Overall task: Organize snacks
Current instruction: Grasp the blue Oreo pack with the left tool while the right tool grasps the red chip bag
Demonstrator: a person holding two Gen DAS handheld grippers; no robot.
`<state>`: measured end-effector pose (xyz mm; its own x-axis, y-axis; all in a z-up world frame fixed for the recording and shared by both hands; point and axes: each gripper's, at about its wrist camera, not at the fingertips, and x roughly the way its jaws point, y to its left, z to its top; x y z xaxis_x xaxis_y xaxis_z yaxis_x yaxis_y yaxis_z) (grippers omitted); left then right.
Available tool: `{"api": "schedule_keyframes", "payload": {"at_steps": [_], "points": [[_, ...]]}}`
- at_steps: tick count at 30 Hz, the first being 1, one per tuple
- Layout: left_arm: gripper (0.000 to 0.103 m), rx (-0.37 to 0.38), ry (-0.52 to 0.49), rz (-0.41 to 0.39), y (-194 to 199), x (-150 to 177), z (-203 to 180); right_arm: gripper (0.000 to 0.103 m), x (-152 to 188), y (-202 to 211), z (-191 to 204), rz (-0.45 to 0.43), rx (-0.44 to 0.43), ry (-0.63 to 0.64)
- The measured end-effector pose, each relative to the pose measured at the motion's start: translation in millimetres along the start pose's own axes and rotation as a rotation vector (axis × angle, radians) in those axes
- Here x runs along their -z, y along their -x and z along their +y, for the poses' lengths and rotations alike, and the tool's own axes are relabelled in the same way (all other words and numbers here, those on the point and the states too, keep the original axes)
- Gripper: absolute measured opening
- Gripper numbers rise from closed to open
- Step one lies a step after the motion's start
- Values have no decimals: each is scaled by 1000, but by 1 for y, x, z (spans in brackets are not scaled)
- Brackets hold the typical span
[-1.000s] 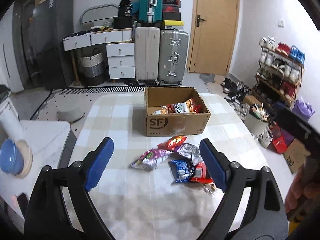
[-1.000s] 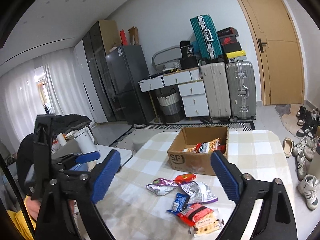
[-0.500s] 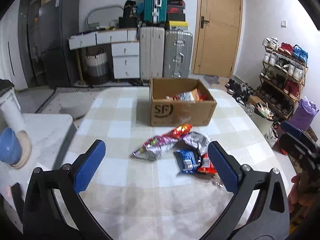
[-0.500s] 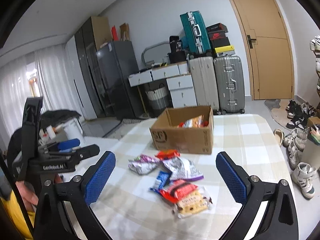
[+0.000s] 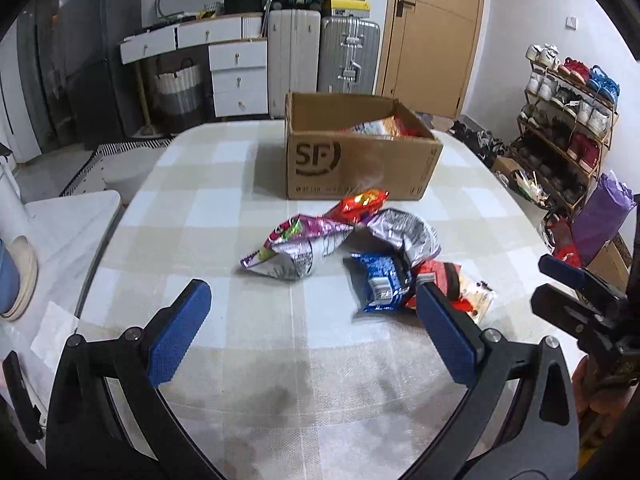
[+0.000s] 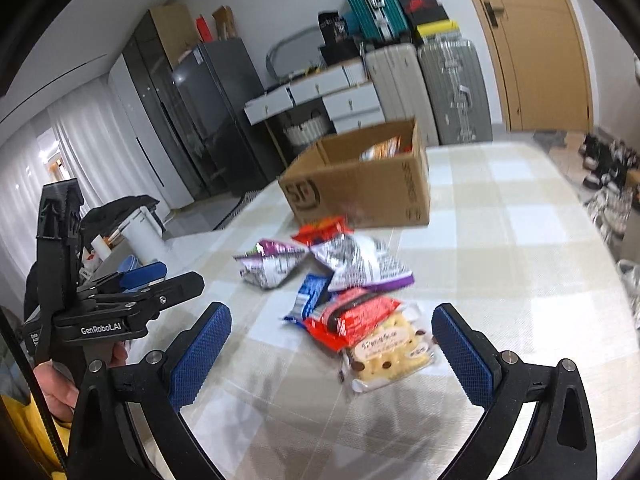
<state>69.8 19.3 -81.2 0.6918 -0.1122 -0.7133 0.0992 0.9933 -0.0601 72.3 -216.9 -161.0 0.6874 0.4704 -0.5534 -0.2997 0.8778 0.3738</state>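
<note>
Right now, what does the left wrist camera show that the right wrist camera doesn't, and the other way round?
Only the left wrist view shows the shoe rack along the wall and the purple bag beside it. Only the right wrist view shows the full cookie packet nearest the right gripper, plus the white curtains. Both show the SF cardboard box already holding snacks, the loose snack packets on the checked table, the blue packet, and the left gripper, open like the right.

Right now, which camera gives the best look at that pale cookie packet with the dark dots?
The right wrist view: the cookie packet lies close and almost whole, only its upper end under the red packet. In the left wrist view only a corner shows beside a blue pad.
</note>
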Motion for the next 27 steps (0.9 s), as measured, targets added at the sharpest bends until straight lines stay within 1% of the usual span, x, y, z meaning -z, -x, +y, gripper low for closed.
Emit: {"api": "schedule_keyframes", "payload": {"at_steps": [8,13,17,18,21,26,27], "points": [[102,4,8,41,-31,8,6,102,-1,-48,-7,100,-19,-27],[102,11,16,63,-47,11,9,101,-3,-80,-9,159,-4,-28],[102,12,29,77,-56,13,13,89,-4,-99,-11,199,-2,-35],[102,13,33,80,-58,14,15,87,-4,-105,-11,213,4,-35],[102,15,42,89,-59,16,19,85,-5,-111,-9,209,26,-14],[102,21,50,104,-64,18,21,71,-3,-118,1,223,98,61],[102,21,52,105,-65,18,21,70,-3,-118,2,223,109,74]]}}
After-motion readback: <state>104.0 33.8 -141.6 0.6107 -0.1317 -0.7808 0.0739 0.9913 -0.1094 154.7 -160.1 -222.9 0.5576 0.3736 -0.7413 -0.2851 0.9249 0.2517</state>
